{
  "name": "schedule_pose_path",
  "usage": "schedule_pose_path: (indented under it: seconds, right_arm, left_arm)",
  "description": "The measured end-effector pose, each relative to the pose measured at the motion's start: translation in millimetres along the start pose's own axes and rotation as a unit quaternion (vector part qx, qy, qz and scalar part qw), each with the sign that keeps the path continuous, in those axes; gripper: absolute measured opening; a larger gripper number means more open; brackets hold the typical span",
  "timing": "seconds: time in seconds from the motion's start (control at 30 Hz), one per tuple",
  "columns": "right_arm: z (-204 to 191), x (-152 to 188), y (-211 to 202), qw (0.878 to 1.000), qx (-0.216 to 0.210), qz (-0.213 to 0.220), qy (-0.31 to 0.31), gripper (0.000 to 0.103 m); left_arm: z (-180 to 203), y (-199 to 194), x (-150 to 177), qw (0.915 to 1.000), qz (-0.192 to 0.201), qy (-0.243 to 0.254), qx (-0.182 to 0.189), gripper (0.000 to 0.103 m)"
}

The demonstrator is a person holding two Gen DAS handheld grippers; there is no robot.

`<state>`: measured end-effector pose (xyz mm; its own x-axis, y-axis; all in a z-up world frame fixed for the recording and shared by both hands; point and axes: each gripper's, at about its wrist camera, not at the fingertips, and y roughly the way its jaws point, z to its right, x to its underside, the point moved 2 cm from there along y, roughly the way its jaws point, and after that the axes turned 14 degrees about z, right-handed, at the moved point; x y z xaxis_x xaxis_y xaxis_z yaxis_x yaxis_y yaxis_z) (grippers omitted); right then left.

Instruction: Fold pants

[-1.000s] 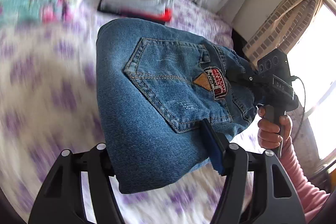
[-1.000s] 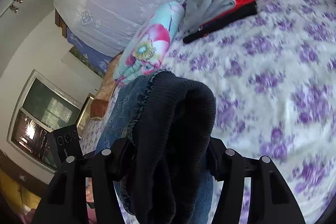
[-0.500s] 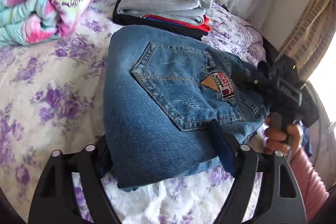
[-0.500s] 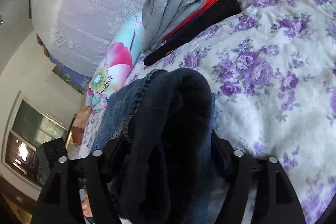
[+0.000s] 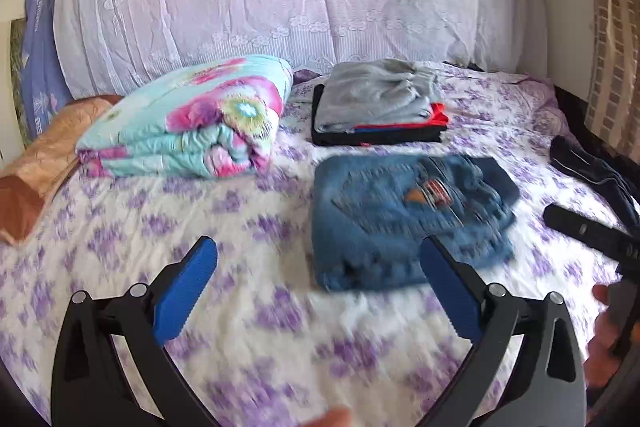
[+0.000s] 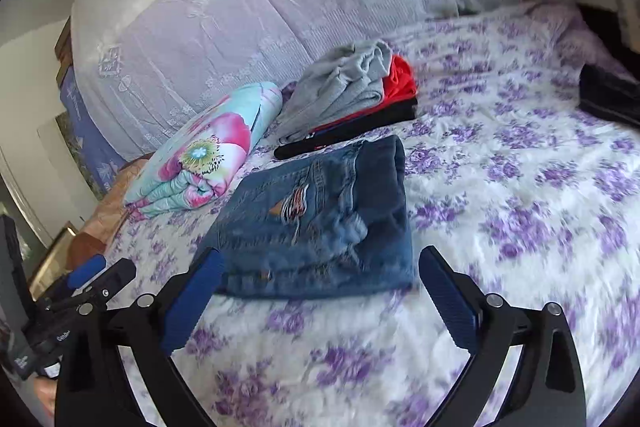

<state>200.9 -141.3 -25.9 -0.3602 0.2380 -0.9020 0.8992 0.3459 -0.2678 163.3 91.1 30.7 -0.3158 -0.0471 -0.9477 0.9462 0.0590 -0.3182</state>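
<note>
The folded jeans [image 5: 408,219] lie flat on the bed [image 5: 248,307], just in front of the clothes stack [image 5: 376,107] and right of the floral quilt [image 5: 188,119]. Both grippers are spread wide and empty. From the left gripper [image 5: 320,287] the jeans sit at about one o'clock, close ahead; from the right gripper [image 6: 320,291] at twelve o'clock, nearly between the fingertips. The fold looks finished: back straight off without snagging the denim's near edge.
</note>
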Motion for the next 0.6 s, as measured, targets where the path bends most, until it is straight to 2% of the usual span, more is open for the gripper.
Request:
schedule_pose_path:
  seconds: [0.03,0.07,0.1,0.13,0.17,0.23,0.3,0.47,0.6]
  right_arm:
    - [-3.4,14.8,-7.2,1.000,0.019,0.011,-0.020,0.099]
    - [-5.4,24.7,-7.2,0.998,0.045,-0.005,-0.041,0.099]
    - [-9.3,29.1,-1.9,0.996,0.061,-0.032,-0.064,0.099]
    - [-11.8,30.3,0.6,0.994,0.063,-0.044,-0.077,0.099]
    - [-14.4,30.8,-1.3,0.994,0.063,-0.033,-0.087,0.099]
    - [-18.4,28.1,-6.1,0.992,0.068,-0.014,-0.107,0.099]
    - [-24.1,27.4,-10.3,0.990,0.066,-0.001,-0.125,0.099]
    - [-29.9,32.4,-13.8,0.986,0.072,0.001,-0.147,0.099]
    - [-29.9,35.0,-10.4,0.985,0.077,-0.006,-0.152,0.099]
  left_arm:
    - [1.2,-1.0,8.4,1.0000,-0.003,-0.008,-0.004,0.099]
    - [2.9,1.6,19.3,0.9994,-0.028,-0.010,-0.016,0.099]
    - [6.0,5.2,23.2,0.9983,-0.056,-0.006,-0.012,0.099]
    - [10.7,6.6,24.9,0.9977,-0.067,-0.004,0.001,0.099]
    - [14.5,7.5,26.5,0.9974,-0.071,-0.003,0.011,0.099]
    - [18.6,5.1,28.8,0.9976,-0.067,0.013,-0.012,0.099]
    - [21.6,1.6,28.7,0.9978,-0.061,0.022,-0.012,0.099]
    - [18.6,-1.8,34.2,0.9974,-0.072,0.008,-0.005,0.099]
    - [18.7,-6.6,36.7,0.9977,-0.066,0.011,-0.009,0.099]
